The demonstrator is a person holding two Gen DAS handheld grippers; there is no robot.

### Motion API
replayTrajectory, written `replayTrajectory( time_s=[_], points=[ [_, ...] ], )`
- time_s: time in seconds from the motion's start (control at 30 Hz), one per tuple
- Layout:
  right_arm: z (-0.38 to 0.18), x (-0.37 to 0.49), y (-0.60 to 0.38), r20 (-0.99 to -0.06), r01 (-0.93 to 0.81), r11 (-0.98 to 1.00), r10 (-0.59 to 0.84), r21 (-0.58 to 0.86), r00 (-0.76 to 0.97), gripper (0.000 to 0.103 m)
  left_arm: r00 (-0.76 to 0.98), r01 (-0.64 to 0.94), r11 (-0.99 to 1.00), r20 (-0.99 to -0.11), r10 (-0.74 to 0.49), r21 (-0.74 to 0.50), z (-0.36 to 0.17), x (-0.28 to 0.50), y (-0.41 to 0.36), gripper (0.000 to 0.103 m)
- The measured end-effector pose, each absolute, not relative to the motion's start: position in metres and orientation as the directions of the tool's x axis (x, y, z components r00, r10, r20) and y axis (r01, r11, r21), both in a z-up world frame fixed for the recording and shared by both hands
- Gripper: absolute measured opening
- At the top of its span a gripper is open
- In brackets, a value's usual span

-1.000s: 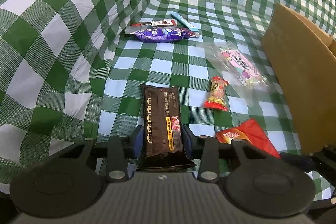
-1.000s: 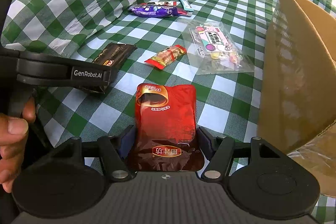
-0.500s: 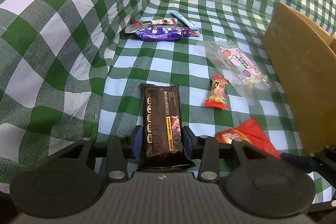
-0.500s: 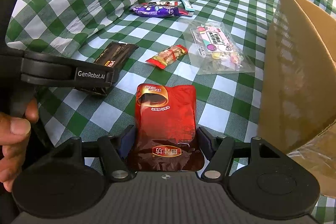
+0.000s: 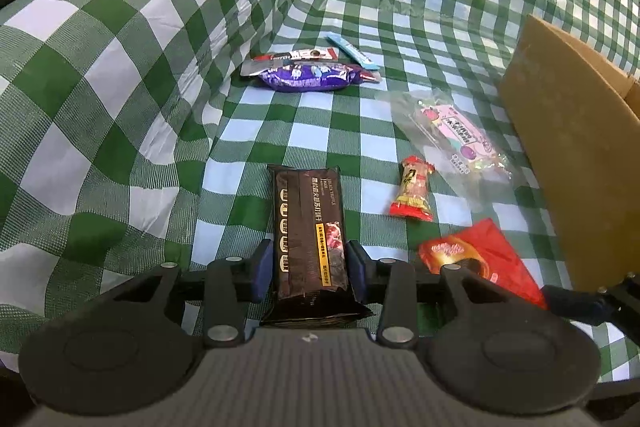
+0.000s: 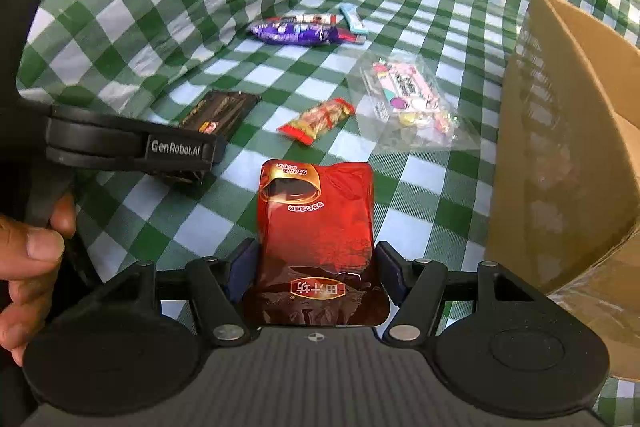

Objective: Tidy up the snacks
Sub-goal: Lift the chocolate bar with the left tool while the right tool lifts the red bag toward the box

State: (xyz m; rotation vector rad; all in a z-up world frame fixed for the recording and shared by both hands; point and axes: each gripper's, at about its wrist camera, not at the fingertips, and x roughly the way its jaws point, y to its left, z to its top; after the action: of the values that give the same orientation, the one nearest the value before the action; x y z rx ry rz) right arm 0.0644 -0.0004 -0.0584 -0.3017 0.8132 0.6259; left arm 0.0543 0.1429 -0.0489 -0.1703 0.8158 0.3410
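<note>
My left gripper (image 5: 310, 269) is shut on a dark brown snack pack (image 5: 308, 227) that lies lengthwise between its blue pads on the green checked cloth. The right gripper (image 6: 316, 267) is shut on a red snack pouch (image 6: 316, 223), its pads pressing both long edges. In the right wrist view the left gripper (image 6: 188, 167) shows at the left with the brown pack (image 6: 220, 111) under it. A small red and yellow candy (image 5: 414, 193) and a clear bag of sweets (image 5: 456, 135) lie beyond. A purple pack (image 5: 308, 77) sits farther back.
An open cardboard box (image 6: 568, 131) stands at the right edge, close beside the red pouch. A blue stick pack (image 5: 352, 51) and a red and white bar (image 5: 300, 57) lie by the purple pack. The cloth rises in a fold at the left. A person's hand (image 6: 28, 251) holds the left gripper.
</note>
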Motion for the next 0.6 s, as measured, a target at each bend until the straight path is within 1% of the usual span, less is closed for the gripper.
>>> replayTrajectory(
  time_s=[0.33, 0.6],
  points=[
    [-0.035, 0.054, -0.006, -0.664, -0.634, 0.772, 0.448, -0.05, 0.598, 0.066, 0.677, -0.385, 0.921, -0.695, 0.241, -0.055, -0.033, 0.047, 0.142, 0.043],
    [0.002, 0.049, -0.02, -0.553, -0.623, 0.782, 0.507, -0.028, 0.661, 0.065, 0.739, -0.402, 0.907, -0.629, 0.243, -0.122, 0.005, 0.039, 0.137, 0.043]
  ],
)
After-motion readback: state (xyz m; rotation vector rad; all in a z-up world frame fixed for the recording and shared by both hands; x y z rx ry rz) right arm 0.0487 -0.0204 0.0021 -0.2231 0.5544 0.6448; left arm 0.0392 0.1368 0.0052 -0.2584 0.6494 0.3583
